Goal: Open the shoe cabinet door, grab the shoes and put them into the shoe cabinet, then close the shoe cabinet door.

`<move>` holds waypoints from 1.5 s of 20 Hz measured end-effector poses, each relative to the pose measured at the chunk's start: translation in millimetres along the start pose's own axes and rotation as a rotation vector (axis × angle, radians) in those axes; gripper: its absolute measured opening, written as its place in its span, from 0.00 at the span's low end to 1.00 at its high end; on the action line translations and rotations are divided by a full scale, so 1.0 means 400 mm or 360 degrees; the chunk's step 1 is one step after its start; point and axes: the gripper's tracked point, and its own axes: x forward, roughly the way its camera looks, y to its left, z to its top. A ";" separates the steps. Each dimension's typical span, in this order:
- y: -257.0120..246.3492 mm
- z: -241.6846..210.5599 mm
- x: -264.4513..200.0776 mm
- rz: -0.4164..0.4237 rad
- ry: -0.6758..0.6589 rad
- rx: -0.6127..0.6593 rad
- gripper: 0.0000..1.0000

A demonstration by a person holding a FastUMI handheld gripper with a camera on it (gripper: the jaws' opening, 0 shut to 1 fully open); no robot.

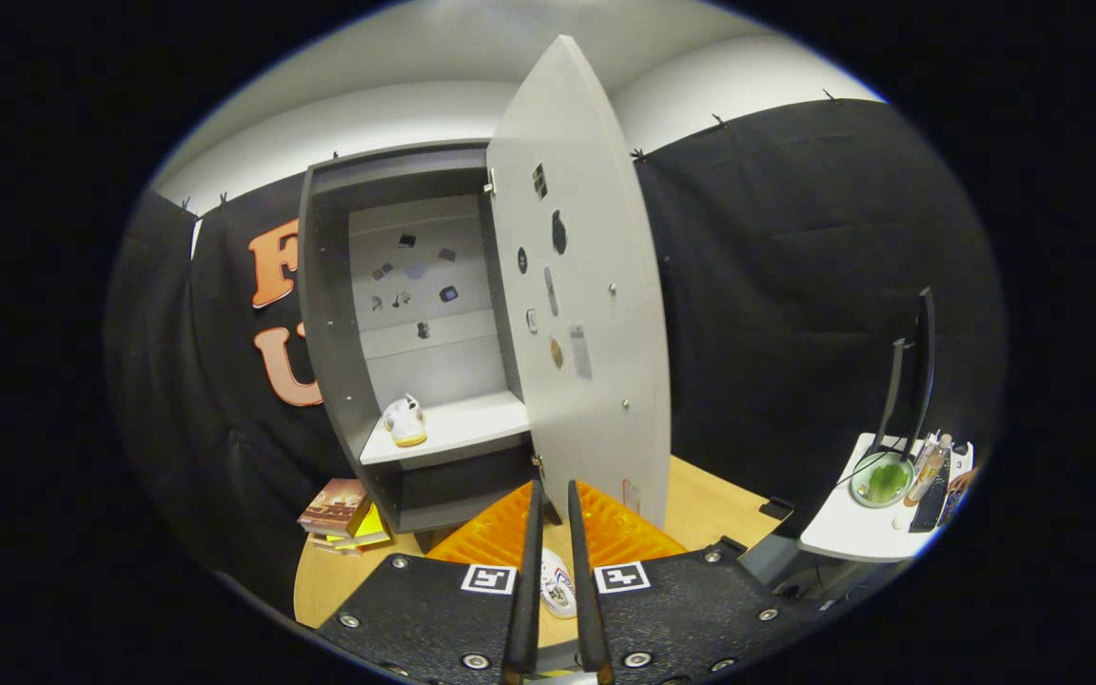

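In the gripper view, the tool is sitting at the lower centre of the frame, its two fingers running nearly parallel with a narrow gap. A white shoe is showing in that gap, low down and between the fingers, but whether both fingers are pressing on it cannot be told from here. Beneath it, an orange mat is lying on the wooden table.

The shoe cabinet is standing at centre left of the frame, and its door is hanging wide open, edge toward the camera, rising to the top centre. On the pale shelf inside, at its left end, another shoe is already resting. A stack of books is lying on the table beside the cabinet's base, at lower left. A small white side table with a green bowl is sitting at the far right.

The shoe looks light and fairly soft, likely to flex or twist if pinched at the toe; gripping across the firmer sides near the heel opening seems the safest hold. The free shelf space to the right of the stored shoe is the obvious spot for it.
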 end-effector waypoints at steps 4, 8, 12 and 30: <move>0.068 -0.177 0.084 0.0107 0.0177 -0.0044 0.17; 0.091 -0.374 0.196 0.0154 0.0325 -0.0238 0.28; 0.102 -0.571 0.289 0.0238 0.0507 -0.0439 0.38; 0.042 -0.956 0.562 0.0173 0.1090 -0.0368 0.32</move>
